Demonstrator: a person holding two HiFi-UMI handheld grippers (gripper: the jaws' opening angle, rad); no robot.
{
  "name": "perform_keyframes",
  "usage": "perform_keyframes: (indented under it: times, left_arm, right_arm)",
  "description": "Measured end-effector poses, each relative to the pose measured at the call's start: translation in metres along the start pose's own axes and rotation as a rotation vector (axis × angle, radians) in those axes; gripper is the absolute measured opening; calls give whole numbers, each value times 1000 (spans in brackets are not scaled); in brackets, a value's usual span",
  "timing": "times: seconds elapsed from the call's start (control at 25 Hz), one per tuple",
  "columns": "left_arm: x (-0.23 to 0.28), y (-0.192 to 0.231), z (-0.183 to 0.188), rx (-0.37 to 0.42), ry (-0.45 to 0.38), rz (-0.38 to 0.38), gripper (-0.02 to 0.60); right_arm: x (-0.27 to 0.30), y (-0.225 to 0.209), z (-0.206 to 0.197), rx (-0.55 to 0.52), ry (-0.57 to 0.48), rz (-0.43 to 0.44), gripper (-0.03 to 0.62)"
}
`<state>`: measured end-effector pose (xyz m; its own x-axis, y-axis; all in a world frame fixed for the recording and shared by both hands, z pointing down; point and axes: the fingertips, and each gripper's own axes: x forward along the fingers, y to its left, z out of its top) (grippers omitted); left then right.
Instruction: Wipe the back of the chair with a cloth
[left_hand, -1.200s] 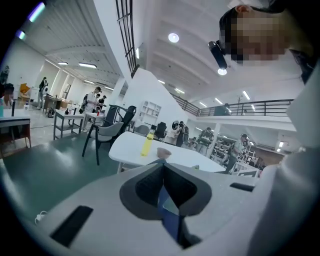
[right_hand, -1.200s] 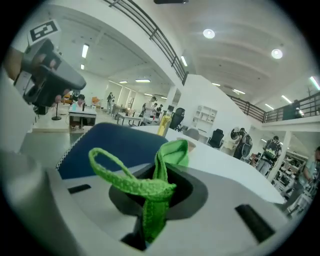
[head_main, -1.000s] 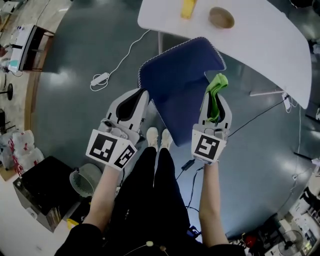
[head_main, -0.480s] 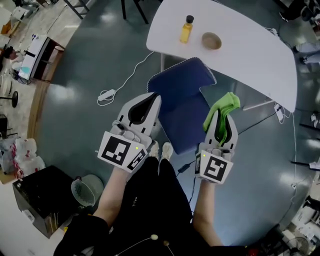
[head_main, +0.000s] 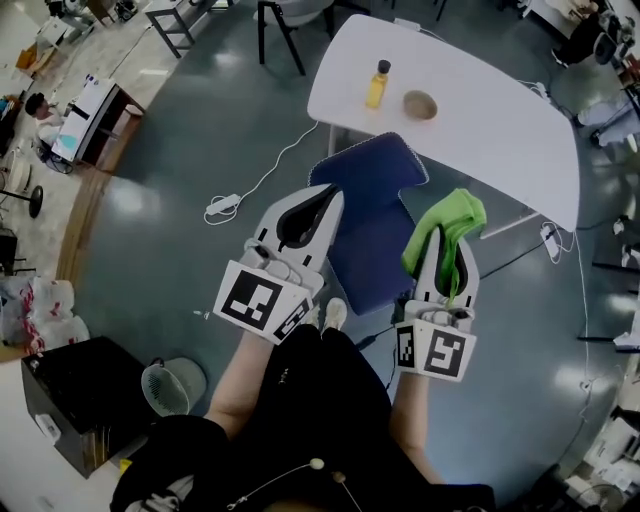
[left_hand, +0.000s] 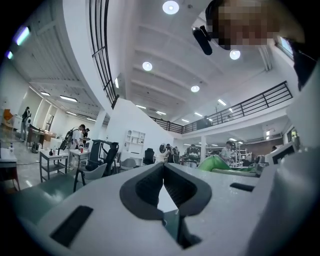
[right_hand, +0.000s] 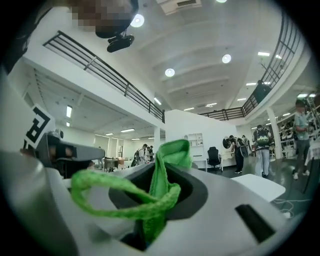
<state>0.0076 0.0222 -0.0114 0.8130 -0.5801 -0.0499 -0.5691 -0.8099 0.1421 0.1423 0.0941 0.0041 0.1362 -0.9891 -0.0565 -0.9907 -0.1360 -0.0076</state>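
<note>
the right gripper (head_main: 447, 242), fingers clamped on the green cloth (head_main: 452, 214), hangs just right of the blue chair (head_main: 366, 215), its back seemingly ahead-left, while the left gripper (head_main: 326, 197), fingers closed and empty, flanks the other side.

The left hand-held gripper (head_main: 328, 197) and right hand-held gripper (head_main: 449, 243) have pale grey shells with dark grey jaw pads. Each bears a cube (head_main: 262, 303) of black-and-white square markers. The person wears black trousers (head_main: 310, 390), a black top (head_main: 165, 468) and pale shoes (head_main: 335, 313).
</note>
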Motion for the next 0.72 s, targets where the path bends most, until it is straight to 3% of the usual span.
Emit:
perform_keyframes:
  times: [0.32,0.72]
  left_arm:
    - [-17,-20,32,80,-58,-23,6]
    - [-37,-26,46,83,-62,-33,6]
  right_arm:
    - [-17,32,41,35,-83,104,55]
    - [-22,71,76,11,-154,202,55]
